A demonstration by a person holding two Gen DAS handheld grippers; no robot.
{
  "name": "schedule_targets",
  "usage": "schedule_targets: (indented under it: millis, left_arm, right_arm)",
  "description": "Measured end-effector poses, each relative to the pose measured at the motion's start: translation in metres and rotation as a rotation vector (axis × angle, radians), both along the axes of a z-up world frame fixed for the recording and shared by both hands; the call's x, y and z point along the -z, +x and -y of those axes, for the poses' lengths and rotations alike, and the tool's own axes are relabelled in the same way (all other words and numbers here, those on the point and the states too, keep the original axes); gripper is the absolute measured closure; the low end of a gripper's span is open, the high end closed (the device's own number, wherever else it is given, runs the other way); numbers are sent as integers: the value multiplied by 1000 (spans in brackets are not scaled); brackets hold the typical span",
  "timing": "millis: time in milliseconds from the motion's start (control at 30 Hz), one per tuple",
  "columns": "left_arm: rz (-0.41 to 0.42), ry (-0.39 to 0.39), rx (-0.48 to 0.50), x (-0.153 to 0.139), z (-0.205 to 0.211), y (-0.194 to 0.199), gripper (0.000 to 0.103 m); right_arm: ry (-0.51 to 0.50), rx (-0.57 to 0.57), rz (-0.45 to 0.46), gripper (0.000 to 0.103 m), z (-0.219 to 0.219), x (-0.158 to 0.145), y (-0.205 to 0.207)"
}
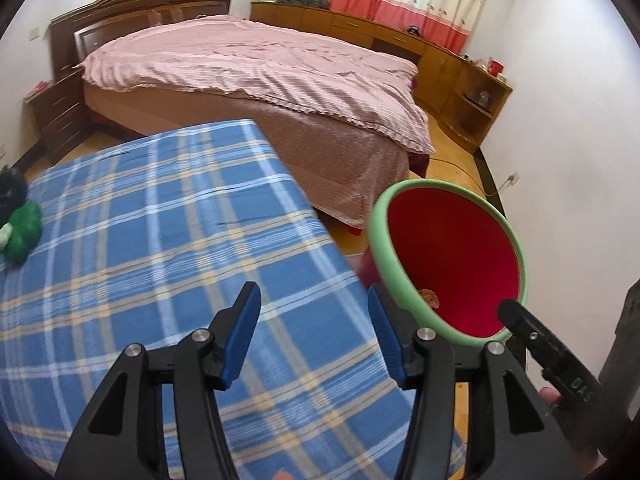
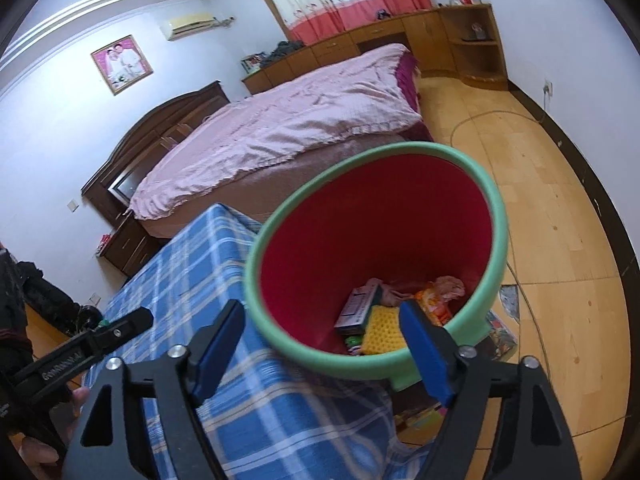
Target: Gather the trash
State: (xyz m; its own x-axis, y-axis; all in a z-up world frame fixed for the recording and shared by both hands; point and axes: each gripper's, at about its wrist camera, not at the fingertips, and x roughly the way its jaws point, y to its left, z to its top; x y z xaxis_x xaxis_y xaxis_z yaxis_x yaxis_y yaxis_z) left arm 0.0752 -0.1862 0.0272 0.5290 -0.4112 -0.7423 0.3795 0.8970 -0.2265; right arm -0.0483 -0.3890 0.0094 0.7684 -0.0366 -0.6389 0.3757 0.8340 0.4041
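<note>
Two grippers in view, both with jaws parted and nothing between the pads: left gripper (image 1: 314, 332) over the blue plaid worktop (image 1: 160, 240), right gripper (image 2: 320, 344) straddling the near rim of the bin (image 2: 500, 216), not clamped on it. No earlier frame given, so motion left unrecorded.

Bin: red inside, green rim, standing just beside the worktop's edge, on the floor side. Contents per right wrist view: small printed box (image 2: 358, 308), yellow knitted-looking pad (image 2: 384, 330), orange wrapper (image 2: 434, 304), pink crumpled scrap (image 2: 452, 286). Trash thus already inside.

Step judged: drop into bin done, hands free, return for more. Still out of the bin: green and dark bundle (image 1: 20, 232) at the worktop's far left edge; whether trash, cannot tell. Printed packaging (image 2: 500, 334) on the floor just behind the bin; part hidden by the rim.

Next move calls for: choose one remaining piece, swing the nearer gripper over it, keep jaws wide, descend, clamp. Risk judged: knocking the bin when reaching behind it.
</note>
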Motion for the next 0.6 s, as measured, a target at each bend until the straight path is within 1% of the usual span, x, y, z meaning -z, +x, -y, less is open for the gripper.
schedule_targets:
  millis: [167, 367, 600]
  left_arm:
    - [13, -1, -56, -7, -27, -9, 47]
    - [53, 42, -134, -14, -57, -17, 47]
    - [74, 59, -183, -16, -86, -30, 47]
  right_arm:
    - [-11, -42, 12, 18, -24, -11, -2]
    - [-30, -82, 16, 16, -52, -17, -5]
    - [-52, -114, 25, 15, -82, -20, -10]
